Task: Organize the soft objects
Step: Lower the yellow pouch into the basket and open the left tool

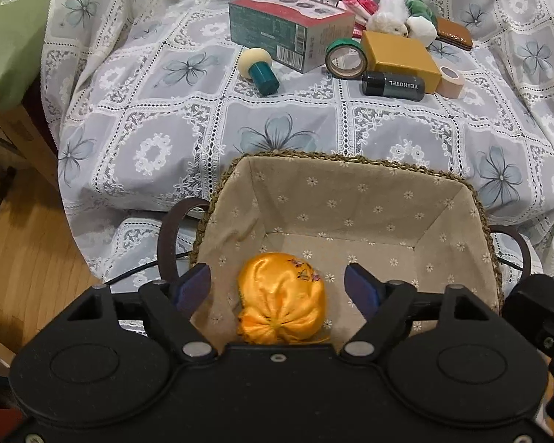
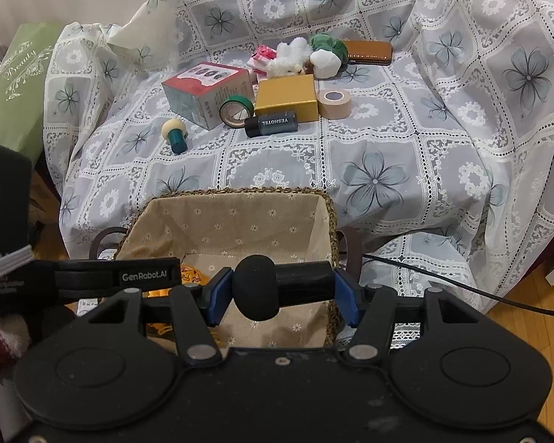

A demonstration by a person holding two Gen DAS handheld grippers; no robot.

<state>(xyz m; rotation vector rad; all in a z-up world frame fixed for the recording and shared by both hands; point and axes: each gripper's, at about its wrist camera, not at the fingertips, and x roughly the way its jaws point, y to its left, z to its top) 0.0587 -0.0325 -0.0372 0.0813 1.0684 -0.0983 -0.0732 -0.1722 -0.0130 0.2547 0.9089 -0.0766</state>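
below, seen from the left wrist view, a yellow satin pouch (image 1: 282, 297) lies on the floor of a fabric-lined woven basket (image 1: 351, 203), near its front wall. the left gripper (image 1: 279, 288) is spread open, its blue pads (image 1: 195, 284) standing clear of the pouch on both sides, so nothing is gripped. in the right wrist view, the right gripper (image 2: 282, 291) is clenched on a black foam-tipped stick (image 2: 277, 286), held crosswise above the basket (image 2: 240, 217).

the pouch is judged light, soft and slippery, its gathered knot being the surest place to pinch. farther back on the lace-patterned cloth (image 1: 277, 118), a white plush toy (image 1: 387, 16), a green plush ball (image 1: 421, 5) and a white foam block (image 1: 421, 29) are clustered beside a yellow box (image 1: 399, 59). these are judged light and squashy, best pinched across the middle with gentle pressure. the stiff boxes and a green tape roll (image 1: 345, 57) just beside them could be nudged.
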